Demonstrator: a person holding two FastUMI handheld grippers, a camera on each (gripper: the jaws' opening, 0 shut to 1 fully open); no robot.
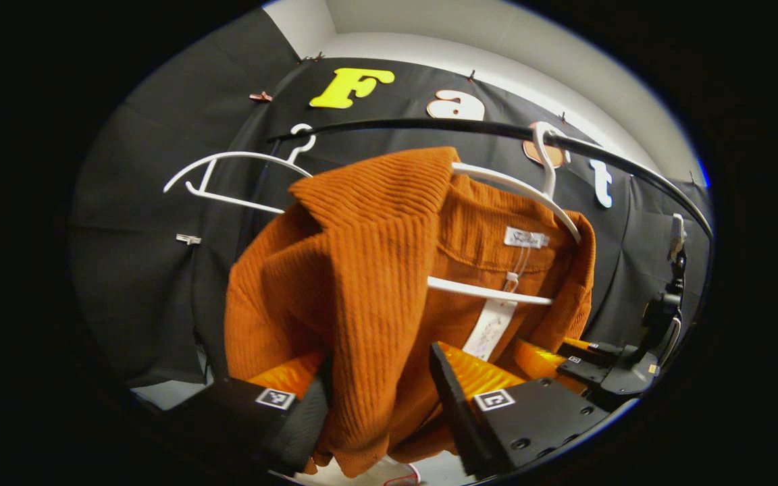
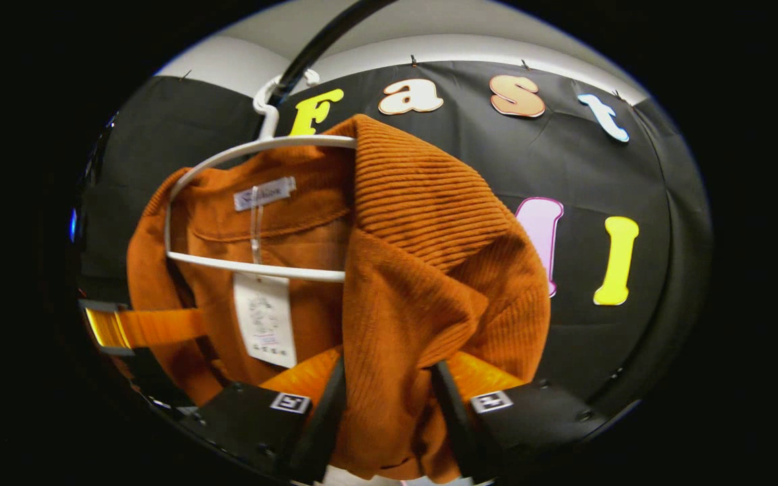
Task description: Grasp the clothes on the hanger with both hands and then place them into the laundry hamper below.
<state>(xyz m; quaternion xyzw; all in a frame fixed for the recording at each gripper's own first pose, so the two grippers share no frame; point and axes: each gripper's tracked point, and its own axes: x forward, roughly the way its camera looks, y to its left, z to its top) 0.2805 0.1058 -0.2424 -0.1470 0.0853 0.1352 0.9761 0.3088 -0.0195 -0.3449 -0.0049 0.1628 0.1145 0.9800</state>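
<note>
Rust-orange ribbed knit garment [image 1: 362,270] hung on white plastic hanger [image 1: 517,189], left gripper [image 1: 379,398] and right gripper [image 2: 385,398] fingers each clamped on fabric at 6 o'clock, black rail [image 1: 470,128] at 12 o'clock

A rust-orange garment [image 1: 362,283], ribbed in fine lines along its collar and front panels, is seen hung on a white hanger [image 1: 517,192]. A white neck label [image 2: 264,194] and a pale hang tag [image 2: 265,320] with faint print are shown inside it. The rail [image 1: 429,126] is black; a second hanger [image 1: 227,177] is white.
</note>
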